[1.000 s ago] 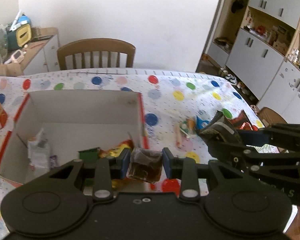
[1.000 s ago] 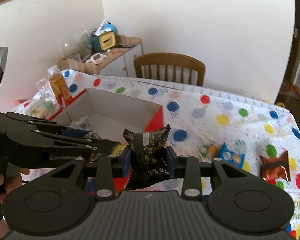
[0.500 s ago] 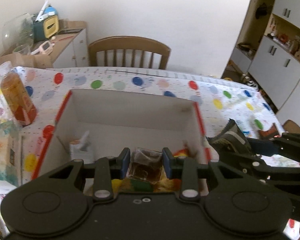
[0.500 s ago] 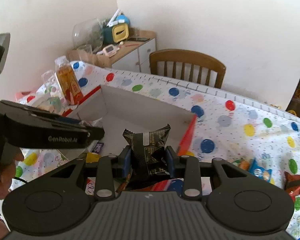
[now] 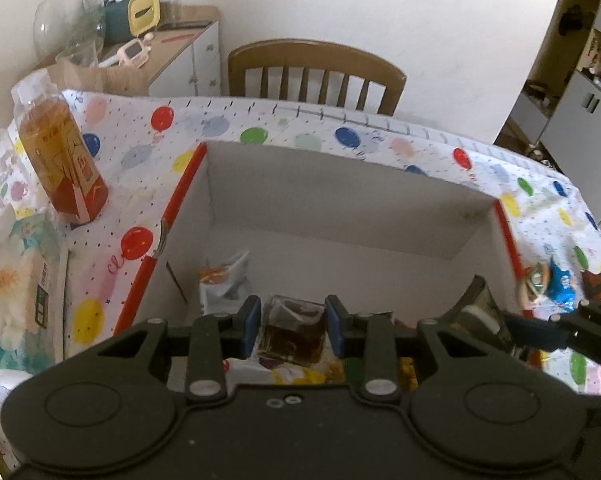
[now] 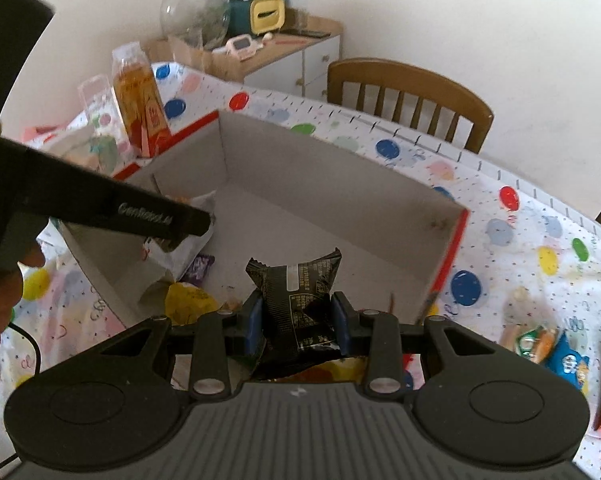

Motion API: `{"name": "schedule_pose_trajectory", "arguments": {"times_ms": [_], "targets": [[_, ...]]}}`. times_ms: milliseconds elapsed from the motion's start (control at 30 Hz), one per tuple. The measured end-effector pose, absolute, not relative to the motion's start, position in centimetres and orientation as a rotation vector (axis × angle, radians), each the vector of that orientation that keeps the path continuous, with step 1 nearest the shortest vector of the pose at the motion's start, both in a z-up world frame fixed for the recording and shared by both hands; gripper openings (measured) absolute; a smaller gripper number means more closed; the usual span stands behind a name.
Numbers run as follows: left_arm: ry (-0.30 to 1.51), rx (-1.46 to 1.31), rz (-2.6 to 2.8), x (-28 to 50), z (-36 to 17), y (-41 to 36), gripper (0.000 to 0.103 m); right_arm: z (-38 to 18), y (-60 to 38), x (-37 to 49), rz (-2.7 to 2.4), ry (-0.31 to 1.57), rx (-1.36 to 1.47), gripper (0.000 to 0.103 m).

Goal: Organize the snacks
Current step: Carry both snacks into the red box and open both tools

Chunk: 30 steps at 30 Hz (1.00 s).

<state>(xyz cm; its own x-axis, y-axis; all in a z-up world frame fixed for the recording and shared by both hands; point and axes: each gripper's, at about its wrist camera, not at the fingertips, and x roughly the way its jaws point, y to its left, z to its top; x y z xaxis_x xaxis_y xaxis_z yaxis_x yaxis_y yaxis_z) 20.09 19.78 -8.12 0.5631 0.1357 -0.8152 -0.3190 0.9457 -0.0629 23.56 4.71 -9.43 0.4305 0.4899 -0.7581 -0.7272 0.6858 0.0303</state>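
While over box (image 5: 340, 216), left claw (image 5: 293, 330) clamps brown packet (image 5: 292, 334); right claw (image 6: 296, 326) clamps black packet (image 6: 296, 300).

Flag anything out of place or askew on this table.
A few wrapped snacks lie loose on the balloon tablecloth, outside the box at its right. The juice bottle stands upright. Nothing looks spilled or damaged.

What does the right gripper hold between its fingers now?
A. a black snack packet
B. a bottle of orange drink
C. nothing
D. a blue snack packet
A: in the right wrist view the right gripper is shut on the black snack packet, above the open box.
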Motion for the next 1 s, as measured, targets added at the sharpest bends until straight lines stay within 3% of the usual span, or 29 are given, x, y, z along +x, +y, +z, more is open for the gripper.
{"name": "schedule_pose_trajectory", "arguments": {"times_ms": [667, 833, 1000], "targets": [[1.065, -0.159, 0.175, 22.5, -12.0, 19.2, 0.029, -11.9, 6.8, 23.3, 0.786, 0.854, -0.387, 0.036], [1.069, -0.153, 0.175, 22.5, -12.1, 19.1, 0.033, -11.7, 6.3, 23.3, 0.788, 0.863, -0.366, 0.037], [1.052, -0.145, 0.180, 22.2, -11.7, 19.0, 0.040, -11.2, 5.4, 23.4, 0.789, 0.856, -0.325, 0.051]]}}
